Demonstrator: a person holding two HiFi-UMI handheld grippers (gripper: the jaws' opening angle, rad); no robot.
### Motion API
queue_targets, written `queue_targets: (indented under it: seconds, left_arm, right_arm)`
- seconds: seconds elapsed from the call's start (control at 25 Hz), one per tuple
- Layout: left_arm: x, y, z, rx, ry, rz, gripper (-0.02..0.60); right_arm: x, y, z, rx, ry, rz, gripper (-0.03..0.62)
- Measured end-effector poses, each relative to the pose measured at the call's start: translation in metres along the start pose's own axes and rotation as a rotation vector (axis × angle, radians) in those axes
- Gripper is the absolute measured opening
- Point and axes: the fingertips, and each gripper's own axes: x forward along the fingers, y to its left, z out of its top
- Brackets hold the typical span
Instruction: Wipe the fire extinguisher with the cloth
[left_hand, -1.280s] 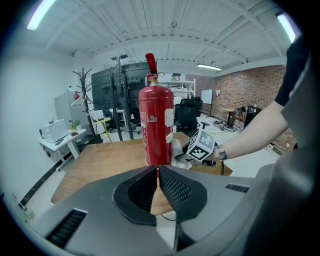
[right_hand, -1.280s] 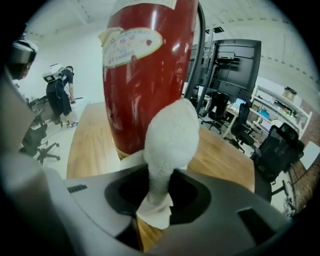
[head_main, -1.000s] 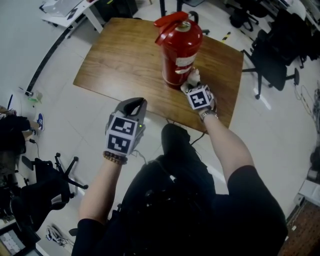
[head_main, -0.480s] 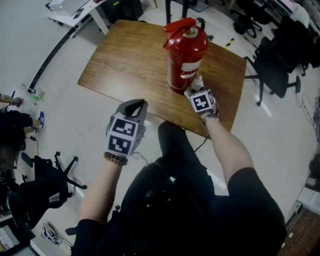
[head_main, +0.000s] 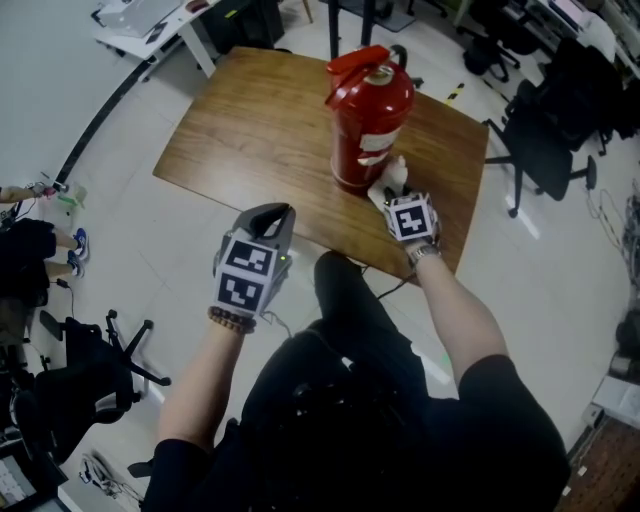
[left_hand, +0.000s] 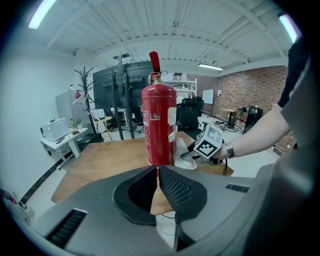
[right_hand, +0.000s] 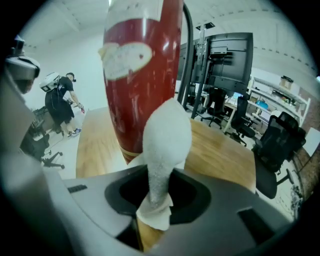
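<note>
Fire extinguisher (head_main: 368, 120): red, upright on wooden tabletop (head_main: 240, 130), red handle on top, pale label on side, black hose at back. Cloth (right_hand: 165, 132): white, bunched up. R tongs (right_hand: 159, 197) are clamped on cloth's lower end, and the upper wad sits up against extinguisher's lower body on the near-right side, just above the base. R tongs are just in front of extinguisher, tipped downward, marker cube facing up. L tongs (left_hand: 157, 172): jaws closed tight, nothing btwn them. They're on the near side of extinguisher, well apart from it, pointed its way w/o touching, by the tabletop's front edge. Beyond extinguisher: black office chairs (head_main: 545, 120) to its right in head view. In right gripper view a person (right_hand: 62, 97) stands off to its left, far back.
</note>
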Motion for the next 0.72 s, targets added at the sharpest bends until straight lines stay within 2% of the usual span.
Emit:
queue_targets:
  seconds: [0.16, 0.36, 0.72]
  left_arm:
    - [0.002, 0.001, 0.007, -0.004, -0.017, -0.001, 0.01]
    - [0.004, 0.003, 0.015, -0.009, -0.041, -0.005, 0.011]
    - [0.032, 0.034, 0.052, 0.005, -0.091, -0.02, 0.01]
  right_arm:
    - [-0.047, -0.007, 0.025, 0.003, -0.111, 0.012, 0.115]
    - [-0.111, -0.016, 0.075, 0.031, -0.262, 0.034, 0.115]
    - [-0.208, -0.029, 0.17, 0.017, -0.49, 0.035, 0.115]
